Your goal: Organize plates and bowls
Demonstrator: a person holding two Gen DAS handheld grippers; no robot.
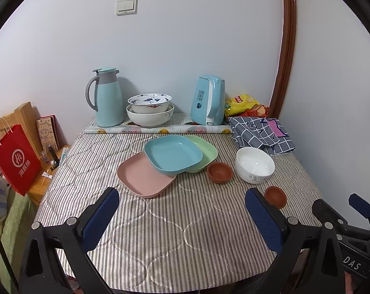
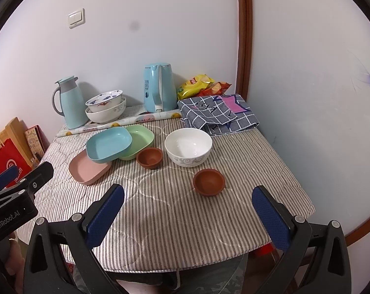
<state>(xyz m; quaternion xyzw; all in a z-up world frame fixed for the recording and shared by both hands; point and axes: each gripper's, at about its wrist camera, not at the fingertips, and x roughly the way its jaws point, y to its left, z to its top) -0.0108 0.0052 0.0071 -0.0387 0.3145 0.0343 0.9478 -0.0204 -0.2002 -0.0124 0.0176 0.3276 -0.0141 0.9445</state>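
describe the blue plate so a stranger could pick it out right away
On the striped tablecloth, in front of the two stacked bowls at the wall, three square plates overlap. The blue plate is the top one, resting on the pink plate and green plate.

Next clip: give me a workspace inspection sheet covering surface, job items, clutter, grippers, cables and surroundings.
Surface: table under a striped quilted cloth, patterned mat at the back.
Job's things: pink plate, blue plate resting on it and on the green plate; white bowl; two brown bowls, apart; two stacked patterned bowls at the back.
Clutter: thermos jug, kettle, snack bags, folded checked cloth.
Grippers: left hand-held gripper and right hand-held gripper both open, holding nothing, at the near edge.
Cables: nothing seen.
Surroundings: wall switch, red paper bag, wooden door frame.
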